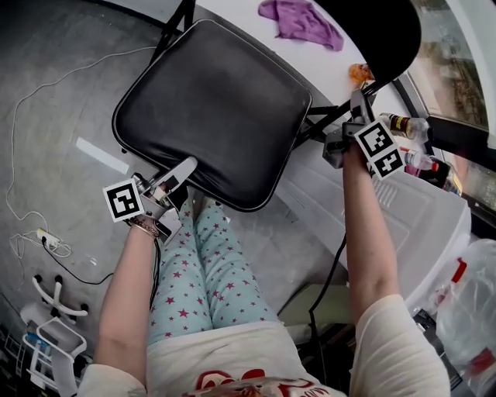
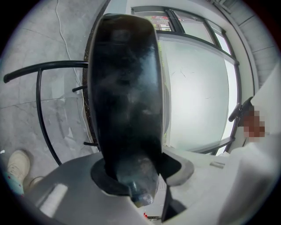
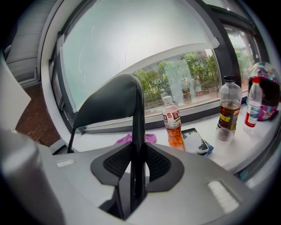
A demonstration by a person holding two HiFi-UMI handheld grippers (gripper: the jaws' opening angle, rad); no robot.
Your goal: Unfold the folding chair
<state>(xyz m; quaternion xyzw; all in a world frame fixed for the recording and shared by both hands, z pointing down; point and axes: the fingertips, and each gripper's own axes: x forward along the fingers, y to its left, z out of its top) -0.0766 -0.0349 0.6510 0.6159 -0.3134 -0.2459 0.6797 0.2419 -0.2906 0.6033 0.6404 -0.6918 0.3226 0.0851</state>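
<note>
Folding chair (image 1: 217, 108): stands on the grey floor (image 1: 46, 155) right in front of the person, against the white desk (image 1: 232, 12); in the head view its black padded seat lies broad and roughly flat.
Backrest (image 3: 109, 103): black, curved, up at the desk side of the seat.
Left gripper (image 1: 177, 177): at the near edge of the seat, on the person's left; its jaws are clamped on the seat's padded rim (image 2: 125, 88), one jaw on each face.
Right gripper (image 1: 358, 105): at the chair's right side below the backrest; its jaws are closed on a thin black frame tube (image 3: 137, 132) that runs straight up between them to the backrest.
Chair legs (image 2: 41, 79): black bent tube, seen beside the seat in the left gripper view.
Purple cloth (image 1: 301, 19): crumpled on the desk, behind the chair.
Bottles: an orange-drink bottle (image 3: 172, 123) and a dark-drink bottle (image 3: 227, 115) stand upright on the desk, apart from each other.
Dark flat book (image 3: 194, 140): lies on the desk just beside the orange-drink bottle.
White cable (image 1: 46, 85): trails over the floor to the chair's left.
Person's legs (image 1: 201, 271): in pale star-print trousers, just below the seat's near edge.
</note>
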